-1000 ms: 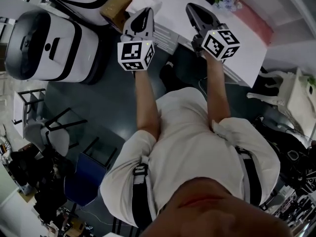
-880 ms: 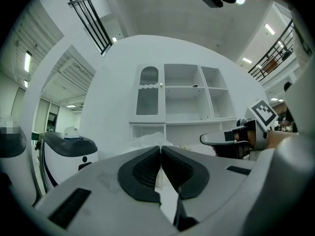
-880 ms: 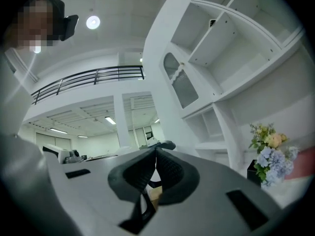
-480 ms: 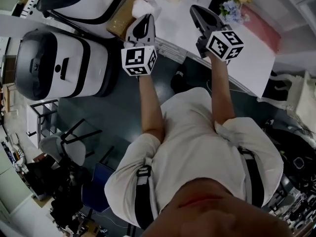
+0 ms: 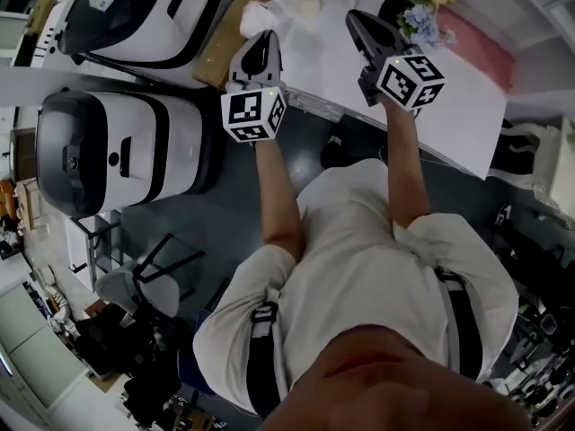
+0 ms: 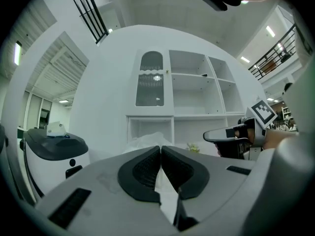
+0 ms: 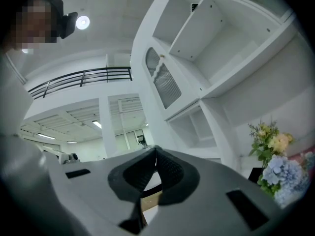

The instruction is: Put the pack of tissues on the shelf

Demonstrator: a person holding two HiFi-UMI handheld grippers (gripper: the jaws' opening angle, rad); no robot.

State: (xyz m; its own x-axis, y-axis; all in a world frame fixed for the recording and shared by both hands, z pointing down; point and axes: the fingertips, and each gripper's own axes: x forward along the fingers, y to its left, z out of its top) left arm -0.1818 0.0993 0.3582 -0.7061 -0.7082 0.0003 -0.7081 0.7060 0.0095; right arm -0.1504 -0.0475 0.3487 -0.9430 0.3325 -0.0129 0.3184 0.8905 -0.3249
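The left gripper (image 6: 160,150) is pinching a thin edge of the pack of tissues (image 5: 260,16), jaws pressed tight. The right gripper (image 7: 154,150) is squeezing shut on nothing. The slippery wrap could be sliding out, since the hold is so small. The white shelf (image 6: 189,116) is standing ahead above a white counter (image 5: 467,106), flowers (image 5: 418,3) at the right
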